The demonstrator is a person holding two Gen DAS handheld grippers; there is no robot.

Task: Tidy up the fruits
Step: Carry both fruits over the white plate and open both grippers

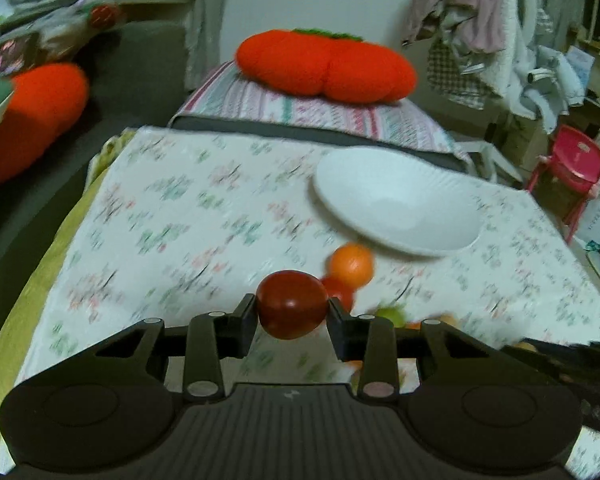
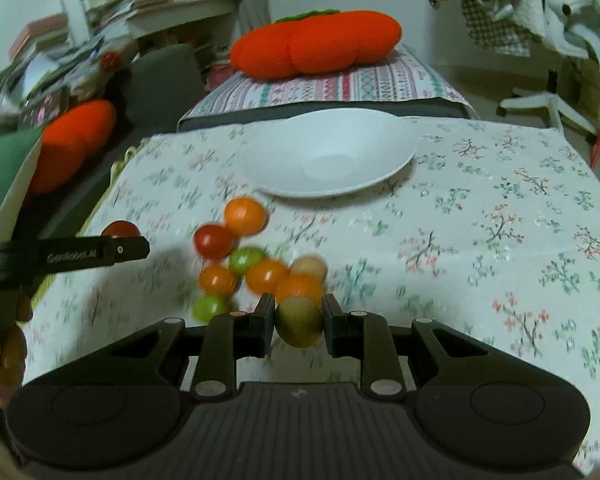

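Observation:
My left gripper (image 1: 292,310) is shut on a dark red fruit (image 1: 292,309) and holds it above the floral cloth; it also shows from the side in the right wrist view (image 2: 120,240). My right gripper (image 2: 299,320) is shut on a brownish-green fruit (image 2: 299,321), low over the cloth. A white bowl (image 2: 328,156) stands empty at the far middle of the table, and in the left wrist view (image 1: 396,208) it lies ahead to the right. A cluster of several orange, red and green fruits (image 2: 252,260) lies on the cloth between the grippers and the bowl.
The table has a floral cloth (image 2: 480,240). Beyond it is a bench with a striped cover (image 2: 340,80) and an orange pumpkin cushion (image 2: 316,44). Another orange cushion (image 2: 76,144) lies left. A red chair (image 1: 572,168) and hanging clothes are at the right.

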